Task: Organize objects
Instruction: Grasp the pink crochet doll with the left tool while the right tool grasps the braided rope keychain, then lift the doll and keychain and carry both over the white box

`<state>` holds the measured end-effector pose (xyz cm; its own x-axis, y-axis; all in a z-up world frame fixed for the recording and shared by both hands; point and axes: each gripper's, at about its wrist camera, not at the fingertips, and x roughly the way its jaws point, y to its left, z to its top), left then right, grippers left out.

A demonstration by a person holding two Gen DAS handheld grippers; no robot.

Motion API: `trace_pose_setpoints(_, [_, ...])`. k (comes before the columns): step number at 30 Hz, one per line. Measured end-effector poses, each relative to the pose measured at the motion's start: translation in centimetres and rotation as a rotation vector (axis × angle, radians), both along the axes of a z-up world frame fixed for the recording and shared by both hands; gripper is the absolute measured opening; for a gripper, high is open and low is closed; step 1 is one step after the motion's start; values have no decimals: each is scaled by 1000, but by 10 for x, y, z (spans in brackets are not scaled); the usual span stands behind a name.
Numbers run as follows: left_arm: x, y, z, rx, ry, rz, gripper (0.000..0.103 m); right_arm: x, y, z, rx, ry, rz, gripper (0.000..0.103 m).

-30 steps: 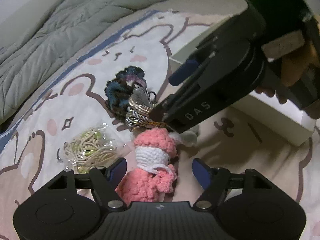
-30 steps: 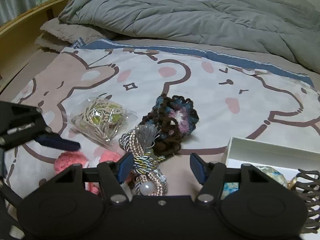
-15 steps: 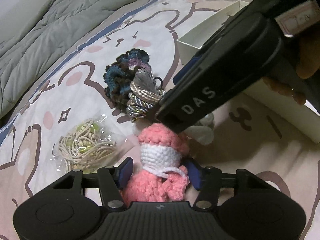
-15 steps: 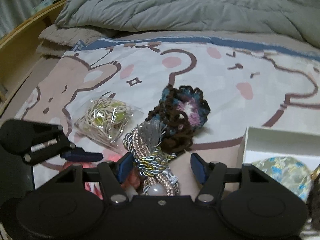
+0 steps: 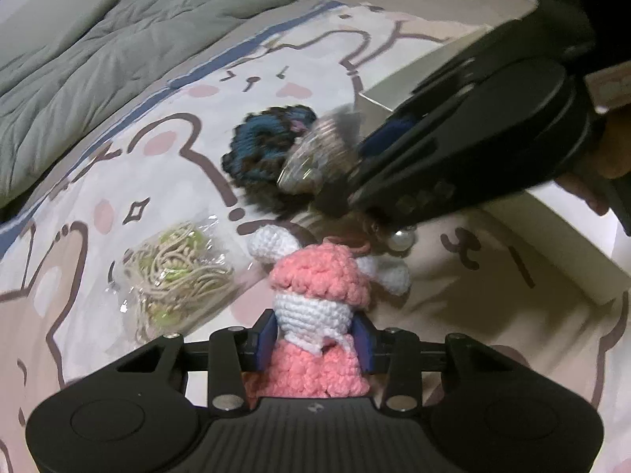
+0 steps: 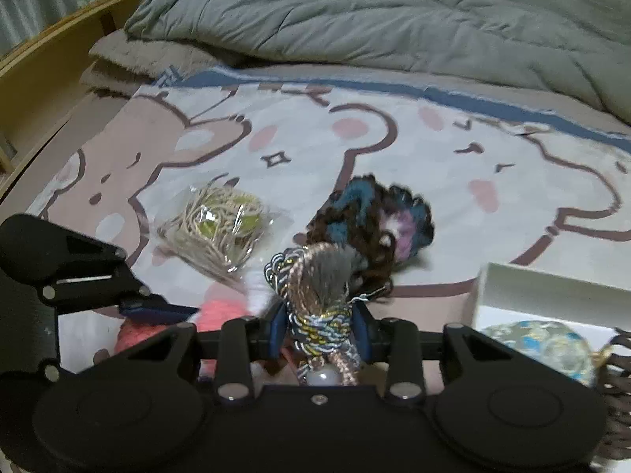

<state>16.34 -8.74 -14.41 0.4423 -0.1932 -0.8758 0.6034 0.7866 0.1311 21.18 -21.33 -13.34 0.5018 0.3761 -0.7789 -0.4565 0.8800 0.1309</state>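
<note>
Left gripper [image 5: 315, 341]: its jaws have just been closing and now clamp the pink-and-white crocheted doll [image 5: 315, 315] at the white band round its middle; seen also at the left edge of the right wrist view [image 6: 157, 309].
Right gripper [image 6: 318, 325]: its jaws have just been closing too and now pinch the braided cord tassel [image 6: 315, 295]; a pearl bead [image 6: 321, 376] sits at the near end of the cord, below the blue pads.
Writing: pale letters on the side of the right gripper in the left wrist view are too blurred to read; no label shows on any object.
Doll: nearest thing in the left view, upright between the pads, white ears to either side of its pink cap.
Clear packet [image 5: 177, 276]: left of the doll, flat on the bed sheet [image 5: 118, 165], holding beige cords with green bits.
Dark crocheted piece [image 6: 374, 224]: just beyond the tassel, blue, brown and pink yarn, touching the tassel's fringe.
White box [image 6: 552, 291]: right of the tassel, open, with a blue patterned round object [image 6: 544, 347] inside.
Bed sheet: printed with pink and white cartoon bears.
Grey duvet [image 6: 394, 19]: bunched along the far side.
</note>
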Motion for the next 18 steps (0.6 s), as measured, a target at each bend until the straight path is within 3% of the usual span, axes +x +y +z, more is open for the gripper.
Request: trace_pose_setpoints(18, [-18,49,73,-243,-141,322,42,-35,-38,66,114,-111,-120,35])
